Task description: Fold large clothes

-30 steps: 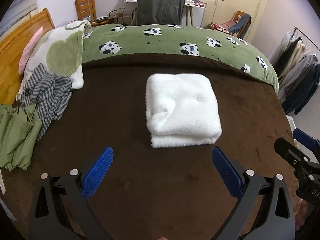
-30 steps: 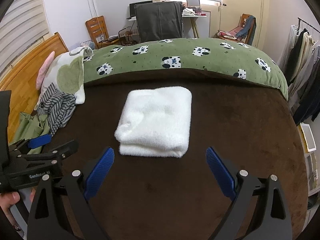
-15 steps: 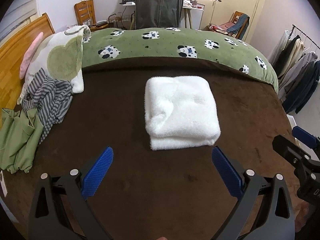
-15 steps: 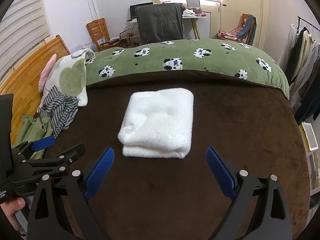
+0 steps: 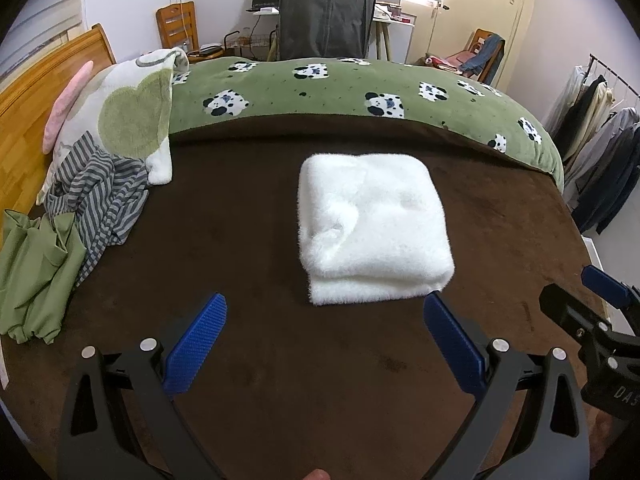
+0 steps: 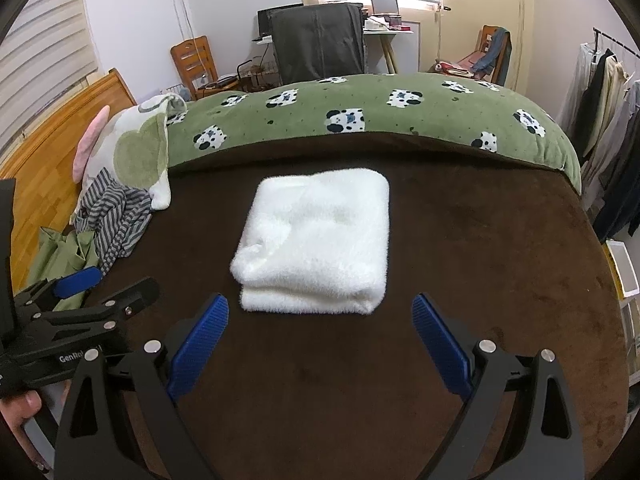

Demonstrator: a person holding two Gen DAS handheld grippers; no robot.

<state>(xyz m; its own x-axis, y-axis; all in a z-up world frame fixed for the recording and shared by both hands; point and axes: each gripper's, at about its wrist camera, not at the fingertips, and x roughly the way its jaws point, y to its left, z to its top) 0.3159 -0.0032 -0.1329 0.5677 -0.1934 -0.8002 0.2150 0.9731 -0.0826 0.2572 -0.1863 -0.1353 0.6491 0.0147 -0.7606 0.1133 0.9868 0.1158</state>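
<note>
While the left gripper (image 5: 324,320) hangs with its fingers (image 5: 196,344) spread wide and empty above the brown bed (image 5: 248,240), its view shows the white garment (image 5: 372,228) already folded into a thick square near the middle of the bed, just beyond the fingertips and touching neither. Its stacked edges face the camera and look even, though the top carries a few shallow dents. At the left edge lie a striped garment (image 5: 96,196) and a green garment (image 5: 36,268), both crumpled beside a pillow (image 5: 120,124), well apart from the square. The right gripper (image 5: 592,320) shows at the far right of this view, clear of the cloth. From the right wrist, the right gripper (image 6: 320,320) is likewise wide open and holds nothing, with the folded square (image 6: 316,240) centred ahead of its fingers (image 6: 440,344); the left gripper (image 6: 88,300) sits low on the left, near the green heap (image 6: 60,252). Judging by this, the white piece is finished and the step in hand is probably to fetch one from the pile. To do that well, each gripper should pinch a single layer at a corner or shoulder, lift it free of the other garment, and spread it flat on bare brown bed away from the white square.
</note>
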